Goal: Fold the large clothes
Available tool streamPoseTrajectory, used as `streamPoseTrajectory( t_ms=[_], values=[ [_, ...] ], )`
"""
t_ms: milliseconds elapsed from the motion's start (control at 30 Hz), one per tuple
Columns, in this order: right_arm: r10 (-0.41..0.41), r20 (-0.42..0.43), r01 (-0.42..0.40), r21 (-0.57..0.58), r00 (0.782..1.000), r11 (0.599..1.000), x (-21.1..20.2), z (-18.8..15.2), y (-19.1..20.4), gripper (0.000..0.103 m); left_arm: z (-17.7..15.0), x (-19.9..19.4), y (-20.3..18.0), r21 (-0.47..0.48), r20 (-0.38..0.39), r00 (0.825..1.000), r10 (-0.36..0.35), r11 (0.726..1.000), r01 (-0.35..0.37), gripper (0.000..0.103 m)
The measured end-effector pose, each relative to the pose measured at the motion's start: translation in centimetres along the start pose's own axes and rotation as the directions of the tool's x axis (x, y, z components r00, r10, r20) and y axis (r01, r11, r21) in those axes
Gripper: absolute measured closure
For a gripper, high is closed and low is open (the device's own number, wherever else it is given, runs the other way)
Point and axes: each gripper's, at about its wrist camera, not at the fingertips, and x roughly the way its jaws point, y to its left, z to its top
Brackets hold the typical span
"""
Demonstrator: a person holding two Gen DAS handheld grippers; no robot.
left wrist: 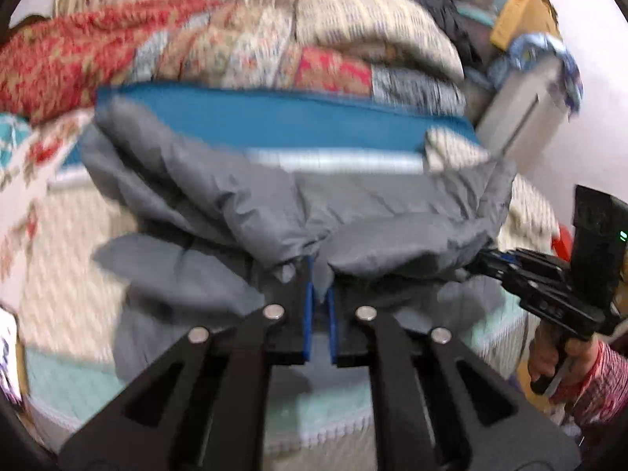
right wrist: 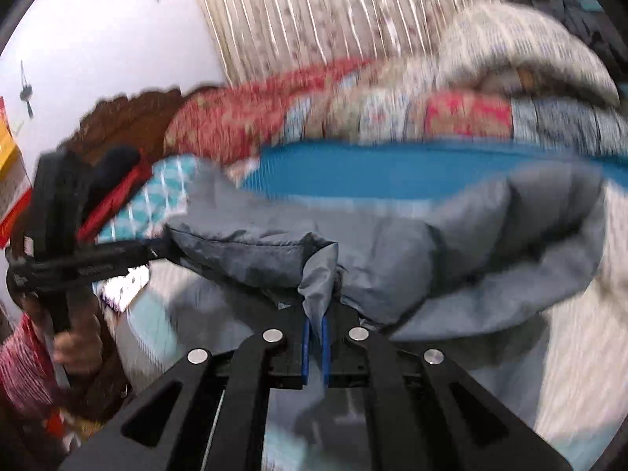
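Observation:
A large grey padded garment (left wrist: 243, 196) lies bunched over the bed, partly on a blue mat (left wrist: 282, 117). My left gripper (left wrist: 320, 274) is shut on a fold of its edge, cloth pinched between the blue pads. My right gripper (right wrist: 316, 314) is shut on another part of the grey garment (right wrist: 451, 243). The right gripper also shows at the right of the left wrist view (left wrist: 486, 263), at the garment's edge. The left gripper shows at the left of the right wrist view (right wrist: 165, 249), also on the cloth. Both views are blurred.
A stack of patterned quilts (left wrist: 243, 51) lies behind the blue mat (right wrist: 373, 172). A striped curtain (right wrist: 314, 11) hangs behind. A grey box (left wrist: 522, 106) and clutter stand at the right. The bed sheet (left wrist: 66, 243) is pale and patterned.

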Motion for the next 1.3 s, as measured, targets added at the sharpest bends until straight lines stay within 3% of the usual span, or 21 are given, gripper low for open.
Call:
streamPoseTrajectory(
  t_ms=[100, 200, 267, 333, 400, 433, 567, 633, 733, 833, 867, 967, 1067, 1133, 1233, 1300],
  values=[
    [-0.044, -0.072, 0.048, 0.055, 0.996, 0.997, 2.2, -3.9, -0.6, 0.047, -4.6, 2.4, 0.6, -0.011, -0.149, 0.989, 0.005, 1.0, -0.007, 0.093],
    [-0.047, -0.106, 0.059, 0.12, 0.993, 0.991, 4.3, -5.5, -1.2, 0.047, -7.1, 1.2, 0.2, -0.025, -0.174, 0.984, -0.043, 0.999, 0.04, 0.091],
    [-0.087, -0.102, 0.098, 0.105, 0.991, 0.99, 4.8, -5.5, -0.7, 0.047, -7.5, -2.7, -0.8, 0.011, -0.079, 0.991, -0.104, 0.994, 0.105, 0.087],
    [-0.097, -0.099, 0.107, 0.102, 0.99, 0.989, 4.9, -5.4, -0.5, 0.047, -7.4, -6.7, -1.2, 0.056, 0.044, 0.987, -0.156, 0.987, 0.153, 0.074],
    [-0.096, -0.103, 0.107, 0.11, 0.99, 0.988, 5.1, -5.4, -0.7, 0.047, -6.7, -9.7, -0.9, 0.07, 0.154, 0.974, -0.167, 0.985, 0.158, 0.057],
    [-0.098, -0.104, 0.109, 0.108, 0.99, 0.988, 5.2, -5.4, -0.8, 0.047, -5.9, -10.4, -0.6, 0.064, 0.19, 0.971, -0.142, 0.989, 0.132, 0.056],
    [-0.11, -0.102, 0.122, 0.118, 0.989, 0.986, 4.5, -6.1, -0.6, 0.047, -3.4, -6.7, 0.9, 0.015, 0.167, 0.986, -0.004, 1.0, 0.001, 0.056],
    [-0.108, -0.101, 0.12, 0.124, 0.989, 0.985, 3.2, -6.4, -0.5, 0.046, -3.2, -2.2, 2.1, -0.016, 0.074, 0.995, 0.064, 0.998, -0.063, 0.056],
    [-0.077, -0.059, 0.084, 0.118, 0.995, 0.989, 0.1, -7.1, 0.2, 0.043, -4.2, 2.6, 2.9, -0.03, -0.033, 0.995, 0.098, 0.995, -0.099, 0.056],
    [-0.064, -0.005, 0.064, 0.089, 0.998, 0.994, -3.3, -7.7, 1.3, 0.039, -5.9, 4.6, 3.0, -0.02, -0.062, 0.994, 0.095, 0.995, -0.097, 0.056],
    [-0.068, 0.0, 0.068, 0.087, 0.998, 0.994, -4.0, -7.7, 1.5, 0.034, -6.2, 4.6, 3.1, -0.022, -0.061, 0.993, 0.097, 0.995, -0.098, 0.056],
    [-0.045, 0.088, 0.032, 0.146, 0.995, 0.989, -7.4, -7.6, 1.2, 0.006, -6.3, 5.0, 3.2, -0.044, -0.064, 0.994, 0.093, 0.994, -0.095, 0.056],
    [-0.09, 0.188, 0.059, 0.166, 0.978, 0.984, -10.0, -5.9, 1.1, -0.003, -5.7, 4.1, 3.3, -0.079, -0.067, 0.996, 0.057, 0.995, -0.062, 0.056],
    [-0.204, 0.228, 0.186, 0.099, 0.952, 0.978, -10.9, -3.7, 1.8, -0.004, -5.3, 3.0, 2.5, -0.071, -0.042, 0.999, 0.031, 0.997, -0.034, 0.056],
    [-0.364, 0.23, 0.371, 0.014, 0.903, 0.929, -9.4, -1.5, 2.0, -0.005, -4.4, 0.5, 1.5, -0.04, 0.043, 0.999, 0.026, 0.999, -0.025, 0.056],
    [-0.406, 0.219, 0.411, 0.024, 0.887, 0.911, -7.8, -0.6, 0.7, -0.005, -3.8, -0.9, 1.7, -0.028, 0.1, 0.992, 0.077, 0.997, -0.074, 0.054]
  ],
)
